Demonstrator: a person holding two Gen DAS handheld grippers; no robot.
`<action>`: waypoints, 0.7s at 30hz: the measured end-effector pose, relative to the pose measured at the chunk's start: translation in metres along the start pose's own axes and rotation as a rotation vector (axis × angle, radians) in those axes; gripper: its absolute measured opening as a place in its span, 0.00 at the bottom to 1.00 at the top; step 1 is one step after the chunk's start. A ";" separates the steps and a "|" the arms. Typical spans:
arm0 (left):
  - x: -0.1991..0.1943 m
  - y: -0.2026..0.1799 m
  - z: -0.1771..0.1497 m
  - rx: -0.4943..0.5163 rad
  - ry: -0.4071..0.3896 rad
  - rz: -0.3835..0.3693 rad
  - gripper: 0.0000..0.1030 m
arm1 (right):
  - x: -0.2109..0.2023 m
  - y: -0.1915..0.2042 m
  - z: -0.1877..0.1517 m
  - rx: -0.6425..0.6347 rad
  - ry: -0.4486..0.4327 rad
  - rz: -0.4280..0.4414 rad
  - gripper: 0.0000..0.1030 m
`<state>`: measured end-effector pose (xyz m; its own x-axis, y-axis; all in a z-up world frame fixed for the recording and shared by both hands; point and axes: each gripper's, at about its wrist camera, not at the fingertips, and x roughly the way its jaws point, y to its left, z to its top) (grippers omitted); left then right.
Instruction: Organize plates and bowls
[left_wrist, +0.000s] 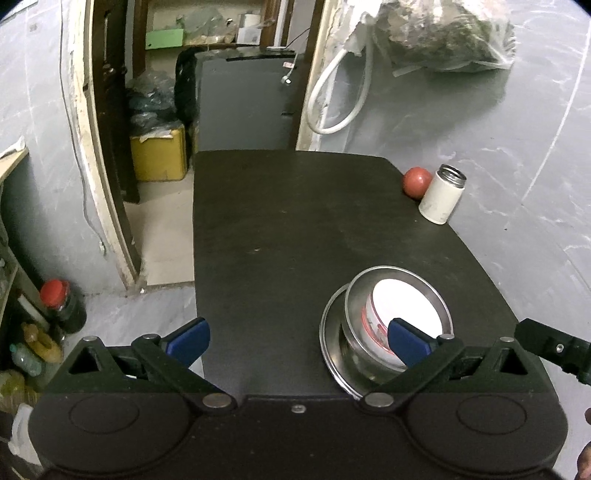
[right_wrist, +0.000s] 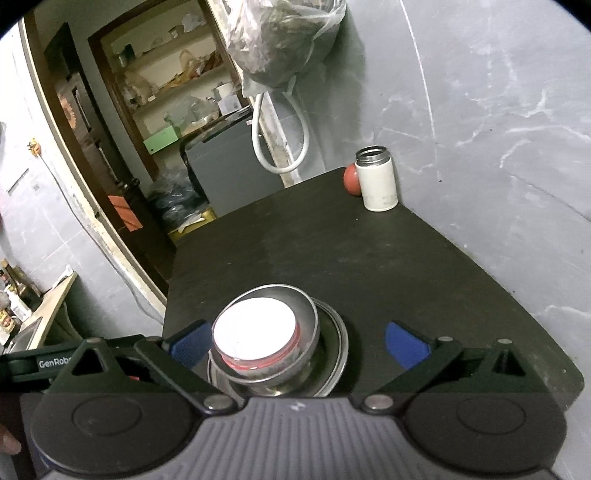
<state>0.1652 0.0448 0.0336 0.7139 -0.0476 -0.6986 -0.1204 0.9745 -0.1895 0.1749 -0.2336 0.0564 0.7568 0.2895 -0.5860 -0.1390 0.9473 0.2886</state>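
Both the left gripper (left_wrist: 297, 338) and right gripper (right_wrist: 297, 341) hover spread and empty beside the nested stack, white bowl (right_wrist: 255, 334) inside steel bowl (right_wrist: 306, 314) apparently seated on steel plate (right_wrist: 338, 354), consolidated near the table (left_wrist: 280, 229) edge.

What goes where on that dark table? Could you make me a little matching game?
Things:
1. steel plate
2. steel bowl
3. white-and-red bowl
4. white flask

Places:
A. nested inside a metal bowl
B. far corner, beside a red ball
C. bottom of the stack, on the table
D. tilted on the plate

Pairs: 1-C, 2-D, 3-A, 4-B
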 end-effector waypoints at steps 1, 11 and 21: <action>-0.002 0.000 -0.002 0.004 -0.005 -0.002 0.99 | -0.001 0.001 -0.001 -0.001 -0.002 -0.004 1.00; -0.020 0.005 -0.015 0.018 -0.051 -0.030 0.99 | -0.018 0.013 -0.004 -0.034 -0.033 -0.049 1.00; -0.035 0.006 -0.037 0.018 -0.086 -0.040 0.99 | -0.036 0.022 -0.013 -0.085 -0.044 -0.105 1.00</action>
<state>0.1142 0.0444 0.0310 0.7745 -0.0683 -0.6289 -0.0786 0.9761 -0.2027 0.1368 -0.2213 0.0740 0.7970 0.1839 -0.5752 -0.1101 0.9808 0.1610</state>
